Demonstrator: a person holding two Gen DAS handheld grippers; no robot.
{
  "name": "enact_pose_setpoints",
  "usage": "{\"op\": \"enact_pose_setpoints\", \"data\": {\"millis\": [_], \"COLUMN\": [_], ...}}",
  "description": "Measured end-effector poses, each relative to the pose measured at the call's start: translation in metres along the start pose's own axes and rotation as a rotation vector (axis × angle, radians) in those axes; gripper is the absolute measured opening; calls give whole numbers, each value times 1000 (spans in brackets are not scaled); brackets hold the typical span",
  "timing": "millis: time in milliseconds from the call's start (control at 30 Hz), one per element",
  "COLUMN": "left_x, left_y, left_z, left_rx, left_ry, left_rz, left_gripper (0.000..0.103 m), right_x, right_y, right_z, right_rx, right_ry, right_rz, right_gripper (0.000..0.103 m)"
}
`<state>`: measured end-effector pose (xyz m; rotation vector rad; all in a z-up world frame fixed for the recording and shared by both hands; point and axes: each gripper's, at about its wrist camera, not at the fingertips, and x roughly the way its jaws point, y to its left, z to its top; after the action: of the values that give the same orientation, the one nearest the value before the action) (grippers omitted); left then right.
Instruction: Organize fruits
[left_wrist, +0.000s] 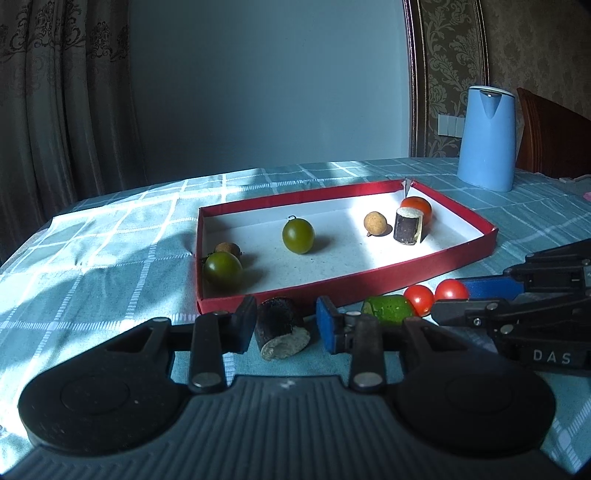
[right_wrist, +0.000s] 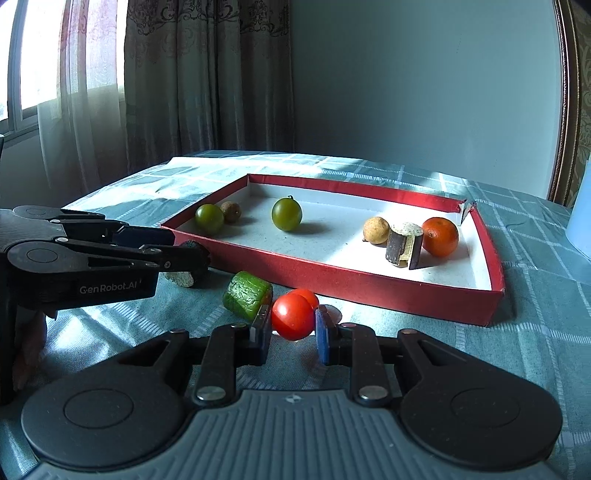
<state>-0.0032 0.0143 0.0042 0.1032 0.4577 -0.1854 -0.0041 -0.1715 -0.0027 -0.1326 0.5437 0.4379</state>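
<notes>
The left gripper (left_wrist: 284, 325) pinches a dark-skinned sugarcane piece (left_wrist: 281, 328); the right gripper (right_wrist: 291, 334) pinches a red cherry tomato (right_wrist: 292, 316). Both lie on the tabletop (right_wrist: 535, 332), just short of the red tray (right_wrist: 388, 295) ahead of the fingers. Lift each clear of the near wall before carrying forward, keeping pressure light on the tomato, and avoid nudging the green piece (right_wrist: 246, 294) between the two grippers.

Red tray (right_wrist: 388, 295), teal checked tablecloth (right_wrist: 517, 350), blue kettle (left_wrist: 487, 138).
</notes>
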Motion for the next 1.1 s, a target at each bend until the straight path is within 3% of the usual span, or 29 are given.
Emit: {"op": "enact_pose_setpoints", "data": {"millis": [533,1100], "left_x": [11,22], "left_y": [-4,-11], "left_z": [1,30], "left_rx": [1,-33], "left_ry": [38,12], "left_rz": [101,113], "left_gripper": [29,28], "right_x": [-1,15], "right_y": [-1,-19], "right_z": [1,31], "right_rx": [7,22], "right_ry": [-11,-68], "right_rz": [-14,-62], "right_gripper": [24,24]}}
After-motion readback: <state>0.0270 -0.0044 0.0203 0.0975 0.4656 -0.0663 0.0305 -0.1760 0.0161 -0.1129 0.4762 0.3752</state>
